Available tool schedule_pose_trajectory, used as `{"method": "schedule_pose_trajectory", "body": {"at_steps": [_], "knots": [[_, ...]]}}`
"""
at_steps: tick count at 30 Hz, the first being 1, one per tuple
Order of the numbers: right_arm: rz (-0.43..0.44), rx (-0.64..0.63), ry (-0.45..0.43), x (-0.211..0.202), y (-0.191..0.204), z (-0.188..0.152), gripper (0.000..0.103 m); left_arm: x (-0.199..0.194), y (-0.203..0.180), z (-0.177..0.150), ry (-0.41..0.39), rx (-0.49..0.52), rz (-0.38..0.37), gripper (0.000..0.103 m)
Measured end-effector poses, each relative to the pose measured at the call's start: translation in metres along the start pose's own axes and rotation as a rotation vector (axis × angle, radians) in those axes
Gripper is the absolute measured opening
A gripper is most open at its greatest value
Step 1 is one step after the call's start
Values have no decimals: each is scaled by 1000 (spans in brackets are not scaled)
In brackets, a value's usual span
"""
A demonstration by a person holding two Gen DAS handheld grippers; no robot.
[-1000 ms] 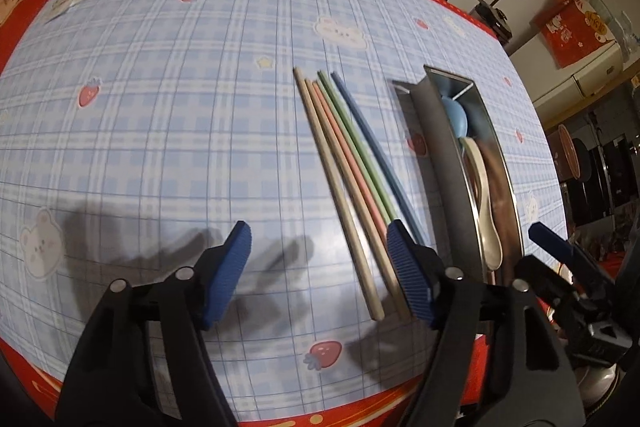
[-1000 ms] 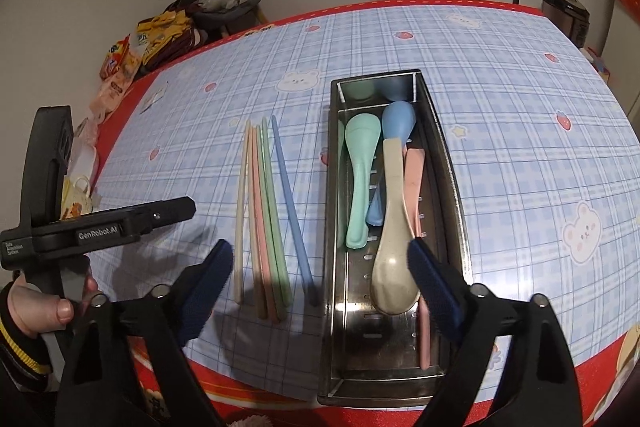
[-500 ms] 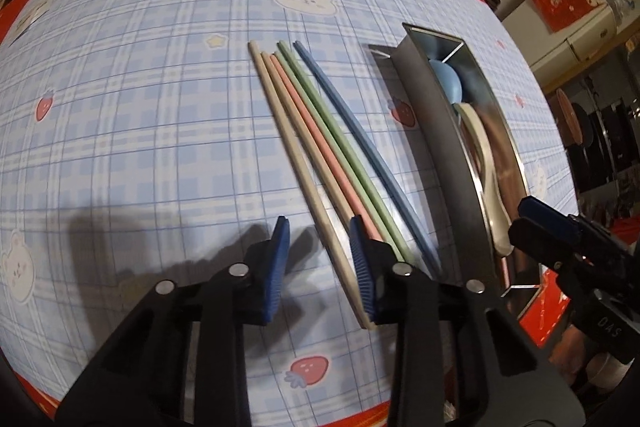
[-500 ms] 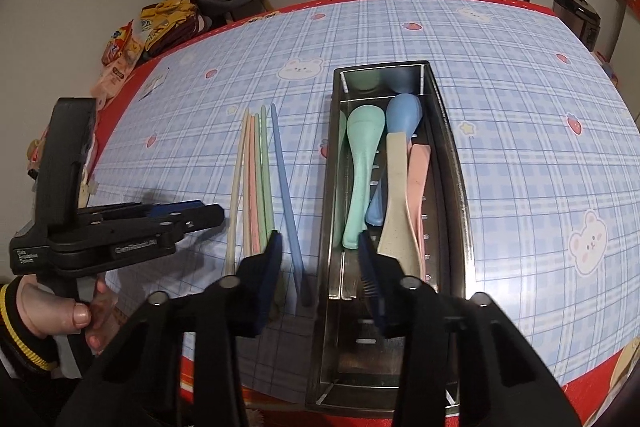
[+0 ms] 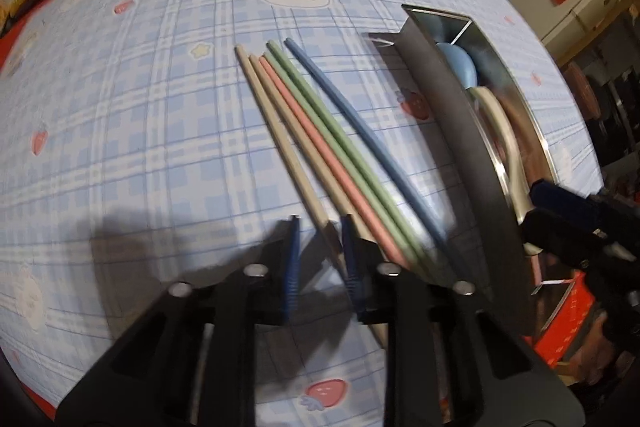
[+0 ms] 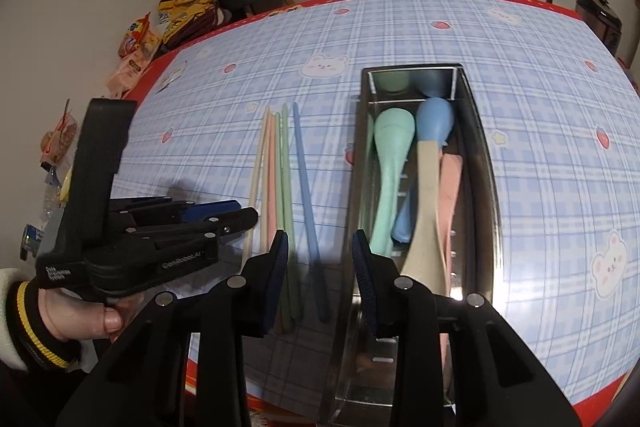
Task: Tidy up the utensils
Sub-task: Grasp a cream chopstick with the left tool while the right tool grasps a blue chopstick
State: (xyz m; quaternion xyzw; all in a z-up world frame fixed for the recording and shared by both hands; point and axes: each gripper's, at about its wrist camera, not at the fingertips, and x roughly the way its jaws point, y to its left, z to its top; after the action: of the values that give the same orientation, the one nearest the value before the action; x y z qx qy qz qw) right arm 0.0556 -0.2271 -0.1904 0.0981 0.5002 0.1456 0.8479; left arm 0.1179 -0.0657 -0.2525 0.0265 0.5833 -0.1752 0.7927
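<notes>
Near ends of chopsticks (image 5: 320, 147) hidden behind left gripper (image 5: 320, 227), clenched on a beige one. Metal tray (image 6: 486, 163) holding spoons (image 6: 390, 179). Right gripper (image 6: 320, 247) empty, part-open.

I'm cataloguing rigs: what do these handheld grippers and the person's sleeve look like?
Both the left gripper and the right gripper have black plastic frames, silver pivot screws and ribbed blue pads. The left body carries small white lettering. The sleeve is white with a black, yellow-striped cuff.

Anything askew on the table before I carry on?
The outer beige chopstick splays away from the other chopsticks at its near end, where the left gripper is shut on it. Nothing spilled or damaged.
</notes>
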Motion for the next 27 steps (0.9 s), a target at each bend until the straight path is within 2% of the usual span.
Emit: {"method": "schedule_pose_trajectory", "body": {"at_steps": [3,6,9,13,19,27], "knots": [[9,-13,1,1,2,5,31,0,3,0,1,0,-4,13],[5,-40,17,6,7,13,14,-3,14,-3,-4,-33,-8,12],[5,-77,46,17,15,22,9,-7,35,-9,-12,-105,-7,11],[-7,-110,127,44,24,36,9,-14,59,-19,-33,-170,0,11],[-85,-139,229,76,32,46,9,-22,83,-37,-58,-248,-27,13],[-139,-167,299,93,35,46,9,-25,90,-49,-77,-271,-54,13]]}}
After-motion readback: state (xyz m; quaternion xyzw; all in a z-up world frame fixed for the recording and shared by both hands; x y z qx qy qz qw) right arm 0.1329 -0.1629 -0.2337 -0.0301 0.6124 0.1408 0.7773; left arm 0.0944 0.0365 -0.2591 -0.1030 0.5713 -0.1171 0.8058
